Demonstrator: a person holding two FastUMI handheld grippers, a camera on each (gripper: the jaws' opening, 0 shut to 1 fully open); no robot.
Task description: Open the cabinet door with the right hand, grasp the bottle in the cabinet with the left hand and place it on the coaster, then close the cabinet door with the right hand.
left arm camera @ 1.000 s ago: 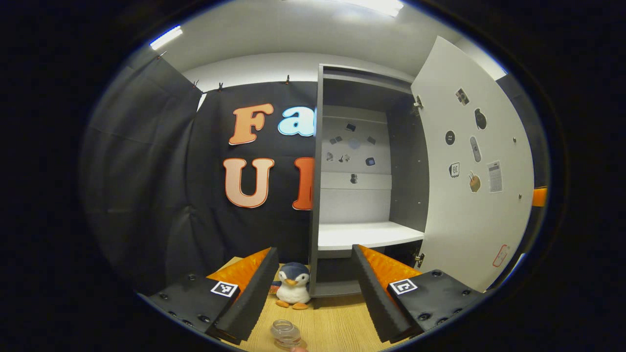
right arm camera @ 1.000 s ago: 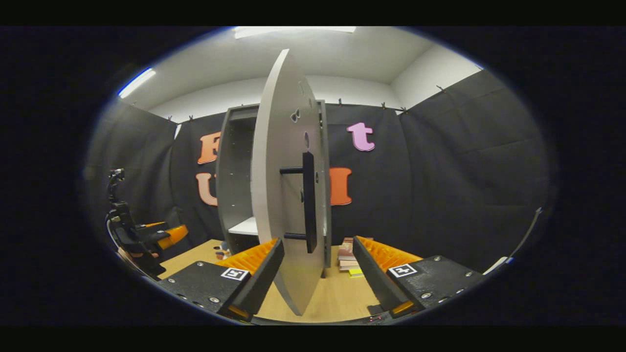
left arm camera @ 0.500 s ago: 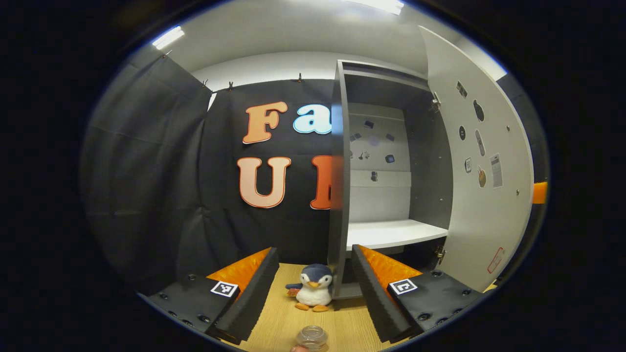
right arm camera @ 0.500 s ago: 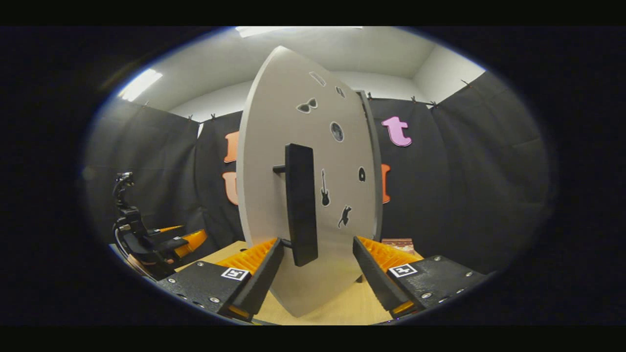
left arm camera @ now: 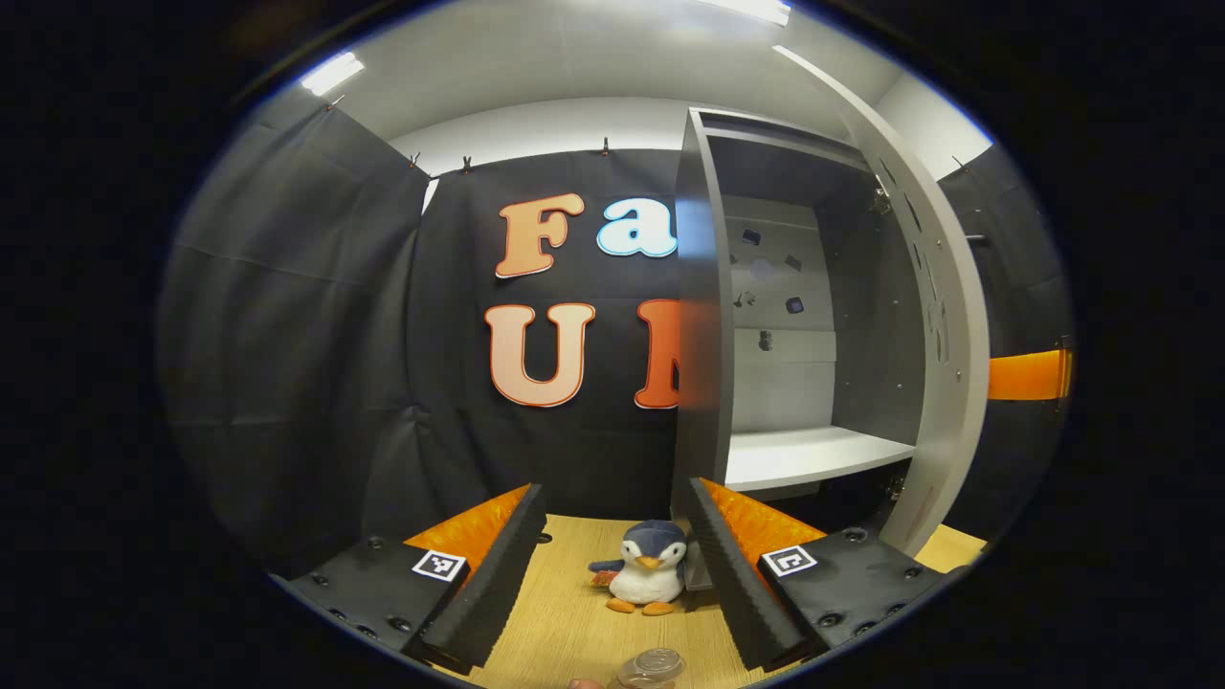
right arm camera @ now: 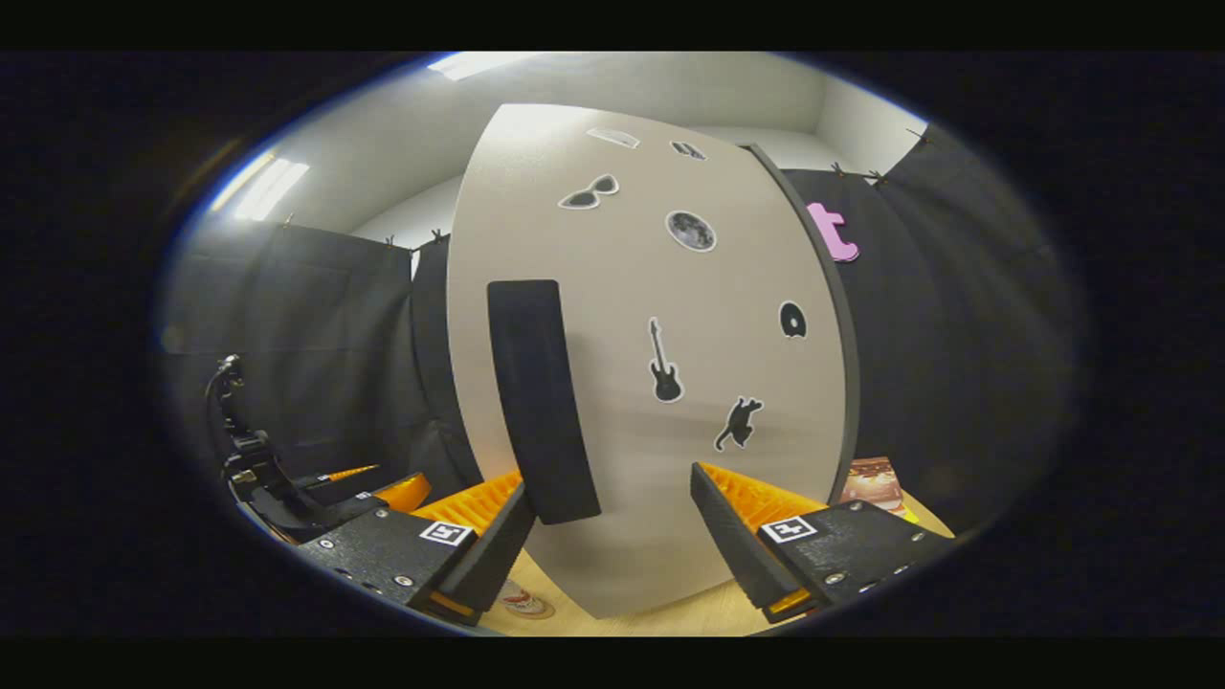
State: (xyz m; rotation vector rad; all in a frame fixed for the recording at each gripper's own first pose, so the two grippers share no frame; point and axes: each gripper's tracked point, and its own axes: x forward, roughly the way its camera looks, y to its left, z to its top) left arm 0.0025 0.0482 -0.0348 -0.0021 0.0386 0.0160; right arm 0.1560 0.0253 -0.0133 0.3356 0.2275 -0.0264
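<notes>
Your left gripper (left arm camera: 612, 565) has its jaws wide apart with nothing between them, hanging above the wooden table (left arm camera: 565, 622). The bottle (left arm camera: 651, 667) stands on the table just below and ahead of the gap, nearer your right finger, at the very bottom of the left gripper view; you can't tell from here whether it sits on the coaster. A small toy penguin (left arm camera: 646, 579) sits on the table beyond the jaws, just beside the inner edge of the right finger. Past that finger the cabinet (left arm camera: 703, 316) shows its bare white shelf (left arm camera: 809, 455), and the door (left arm camera: 943, 316) is seen almost edge-on, partly open.

Your right gripper (right arm camera: 610, 536) is also spread wide, gripping nothing. The door face (right arm camera: 670, 383) with its stickers sits close ahead of both fingers. The dark handle (right arm camera: 539, 397) hangs just above your left finger, its lower end at that fingertip, not between the jaws. A coaster edge (right arm camera: 522, 603) peeks out below the left finger. Your other gripper (right arm camera: 316, 493) shows far off to the left of the jaws.
</notes>
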